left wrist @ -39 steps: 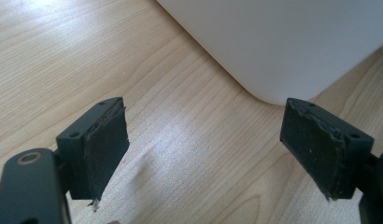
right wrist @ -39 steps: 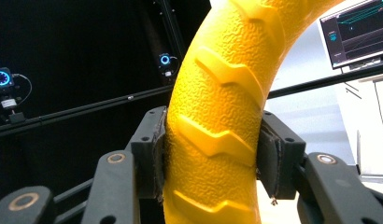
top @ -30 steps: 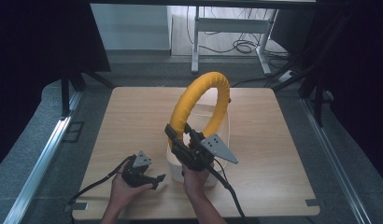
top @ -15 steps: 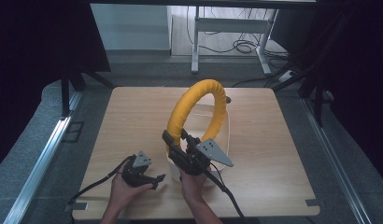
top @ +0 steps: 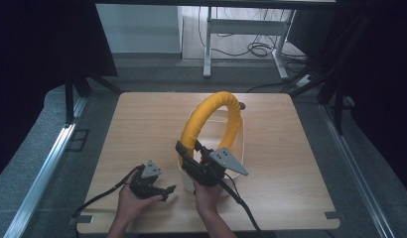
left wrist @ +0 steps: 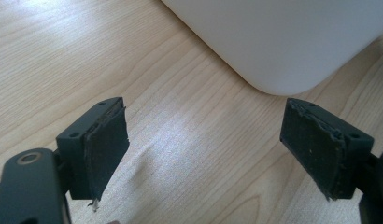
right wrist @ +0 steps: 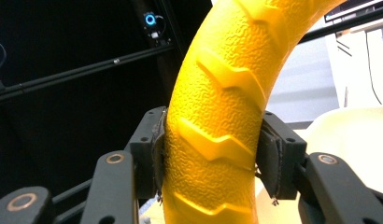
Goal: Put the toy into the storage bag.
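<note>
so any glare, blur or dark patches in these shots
High view: surroundings fall into darkness, the light wooden table evenly lit. Left gripper view: a soft sheen on the wood, the white plastic tub pale and featureless. Right gripper view: the yellow treaded rubber ring sharp, the background dark and soft.

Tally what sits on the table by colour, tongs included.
Yellow: 1, the ridged ring
White: 1, the tub
Black: 2, the left tongs and the right tongs
Total: 4
</note>
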A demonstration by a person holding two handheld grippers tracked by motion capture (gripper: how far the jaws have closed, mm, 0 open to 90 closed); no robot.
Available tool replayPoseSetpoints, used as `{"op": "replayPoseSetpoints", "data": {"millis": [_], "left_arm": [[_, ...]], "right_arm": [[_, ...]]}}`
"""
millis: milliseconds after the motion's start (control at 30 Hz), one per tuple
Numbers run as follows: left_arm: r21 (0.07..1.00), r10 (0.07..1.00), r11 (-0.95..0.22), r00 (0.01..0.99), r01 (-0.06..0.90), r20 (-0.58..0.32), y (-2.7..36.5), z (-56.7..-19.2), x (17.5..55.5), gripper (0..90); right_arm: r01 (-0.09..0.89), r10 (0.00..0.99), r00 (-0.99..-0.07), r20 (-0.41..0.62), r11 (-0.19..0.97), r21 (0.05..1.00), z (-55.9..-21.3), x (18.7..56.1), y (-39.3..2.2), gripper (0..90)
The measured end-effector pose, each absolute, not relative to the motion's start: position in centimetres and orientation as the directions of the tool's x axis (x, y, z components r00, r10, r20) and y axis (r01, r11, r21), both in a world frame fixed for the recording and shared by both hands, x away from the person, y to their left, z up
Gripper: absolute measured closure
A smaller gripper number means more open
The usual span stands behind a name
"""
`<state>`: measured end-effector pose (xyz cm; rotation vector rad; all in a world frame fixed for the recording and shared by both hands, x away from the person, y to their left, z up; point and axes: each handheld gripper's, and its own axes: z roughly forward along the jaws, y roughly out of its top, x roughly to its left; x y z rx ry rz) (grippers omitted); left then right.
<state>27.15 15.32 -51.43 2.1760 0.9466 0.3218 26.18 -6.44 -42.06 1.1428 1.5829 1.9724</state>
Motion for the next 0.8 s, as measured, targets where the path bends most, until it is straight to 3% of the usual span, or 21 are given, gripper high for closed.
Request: {"op": "replayPoseSetpoints", "data": {"millis": [600, 800], "left_arm": [[0.705, 0.712, -0.466, 0.7, 0.534, -0.059, 15.24, -51.56, 27.18, 15.4], [0.705, 0.712, -0.466, 0.7, 0.534, -0.06, 15.23, -51.56, 27.19, 15.4]], "right_arm": [[0.25, 0.721, -0.589, 0.365, -0.267, 0.931, -42.01, 26.27, -6.87, 47.0], [0.221, 0.726, -0.593, 0.349, -0.27, 0.937, -41.8, 26.07, -7.11, 38.1]]}}
